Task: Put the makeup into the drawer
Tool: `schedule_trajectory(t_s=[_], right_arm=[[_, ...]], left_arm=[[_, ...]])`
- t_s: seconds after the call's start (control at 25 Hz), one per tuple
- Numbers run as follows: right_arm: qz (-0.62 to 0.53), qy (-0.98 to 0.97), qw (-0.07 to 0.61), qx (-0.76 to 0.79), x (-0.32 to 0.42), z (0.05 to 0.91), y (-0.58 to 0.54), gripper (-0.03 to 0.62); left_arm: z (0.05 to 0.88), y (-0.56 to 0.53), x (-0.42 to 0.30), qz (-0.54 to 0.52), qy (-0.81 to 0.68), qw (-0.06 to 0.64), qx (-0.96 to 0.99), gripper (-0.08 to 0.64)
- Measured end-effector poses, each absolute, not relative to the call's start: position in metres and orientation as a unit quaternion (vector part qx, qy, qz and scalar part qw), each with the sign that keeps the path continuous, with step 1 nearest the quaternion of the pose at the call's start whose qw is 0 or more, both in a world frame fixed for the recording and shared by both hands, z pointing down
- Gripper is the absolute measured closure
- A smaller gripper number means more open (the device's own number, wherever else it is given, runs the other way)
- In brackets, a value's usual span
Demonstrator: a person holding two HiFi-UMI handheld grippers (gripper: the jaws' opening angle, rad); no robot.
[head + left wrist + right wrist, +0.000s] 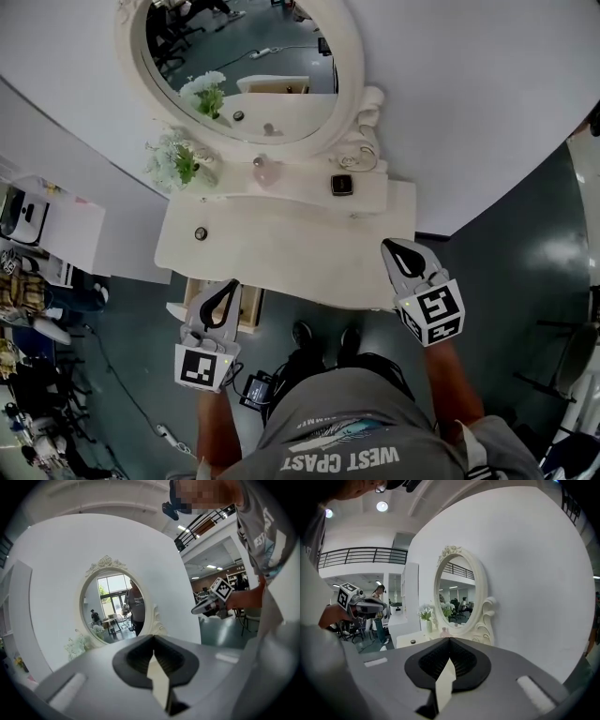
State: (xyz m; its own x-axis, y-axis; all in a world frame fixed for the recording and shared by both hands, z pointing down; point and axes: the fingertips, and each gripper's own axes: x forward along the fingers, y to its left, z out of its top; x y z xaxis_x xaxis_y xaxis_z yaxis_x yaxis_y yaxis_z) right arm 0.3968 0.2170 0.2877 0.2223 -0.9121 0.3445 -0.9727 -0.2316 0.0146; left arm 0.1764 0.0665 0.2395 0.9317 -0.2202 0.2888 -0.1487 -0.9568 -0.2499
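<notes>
A white vanity table (281,248) stands against the wall under an oval mirror (248,66). On its top lie a black square compact (342,185), a pink bottle (265,172) and a small dark round jar (201,233). Under the table's front left edge a drawer (251,309) with a light wood inside stands pulled out. My left gripper (228,284) hovers over that drawer, shut and holding nothing. My right gripper (388,246) is at the table's front right corner, shut and holding nothing. The right gripper view shows the pink bottle (444,631) and the jar (412,641) ahead.
A vase of white flowers (183,164) stands at the table's back left. A white cabinet (52,225) and cluttered shelves stand to the left. Cables and a black box (258,389) lie on the floor by the person's shoes (302,335).
</notes>
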Motion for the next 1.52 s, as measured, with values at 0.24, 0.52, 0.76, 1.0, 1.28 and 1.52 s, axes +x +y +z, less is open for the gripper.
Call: schedule_trajectory(t_s=[0.24, 0.52, 0.76, 1.0, 1.28, 1.52], right_arm=[[0.135, -0.597, 0.125, 0.781, 0.407, 0.289, 0.189, 0.591], [0.150, -0.583, 0.132, 0.787, 0.423, 0.304, 0.155, 0.590], [0.170, -0.567, 0.135, 0.794, 0.444, 0.332, 0.123, 0.586], [0.188, -0.559, 0.145, 0.794, 0.463, 0.365, 0.092, 0.580], [0.210, -0.547, 0.151, 0.796, 0.482, 0.409, 0.061, 0.568], [0.227, -0.539, 0.152, 0.797, 0.494, 0.444, 0.036, 0.539]], left_arm=[[0.254, 0.039, 0.182, -0.155, 0.084, 0.098, -0.979, 0.558], [0.255, 0.008, 0.201, -0.148, 0.067, 0.091, -0.982, 0.558], [0.280, -0.019, 0.208, -0.161, 0.057, 0.075, -0.982, 0.558], [0.305, -0.043, 0.218, -0.174, 0.047, 0.063, -0.982, 0.558], [0.334, -0.066, 0.227, -0.191, 0.039, 0.051, -0.980, 0.558], [0.357, -0.079, 0.230, -0.201, 0.032, 0.045, -0.978, 0.558]])
